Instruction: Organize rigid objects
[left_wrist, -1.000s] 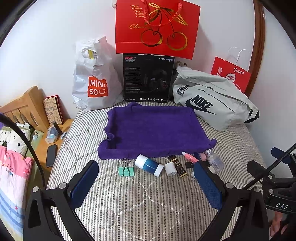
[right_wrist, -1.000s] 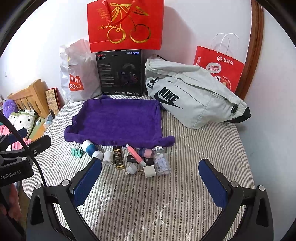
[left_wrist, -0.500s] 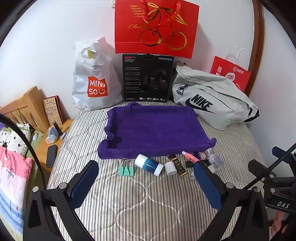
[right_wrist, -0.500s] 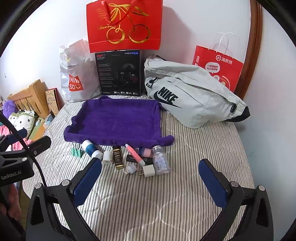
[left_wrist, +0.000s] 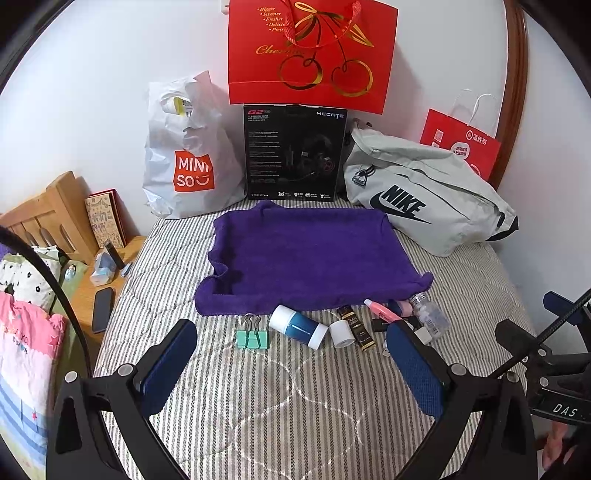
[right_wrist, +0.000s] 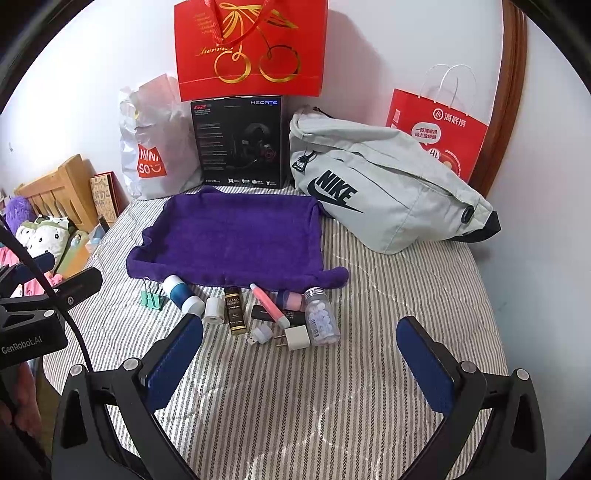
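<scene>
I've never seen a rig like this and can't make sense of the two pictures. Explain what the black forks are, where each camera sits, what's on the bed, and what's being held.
There is no robot here. A person holds a two-finger gripper in each hand, and each gripper carries a wide-angle camera looking forward along its fingers. The black forks with blue pads are those fingers.

One picture is from the left gripper, the other from the right gripper. Both are open and hold nothing.

They hover over a striped bed. On it lies a purple towel, bare. In a row at its near edge lie a green clip, a blue and white tube, a small white roll, a dark bottle, a pink tube, a white plug and a pill bottle. Bags and a box stand against the wall.
</scene>
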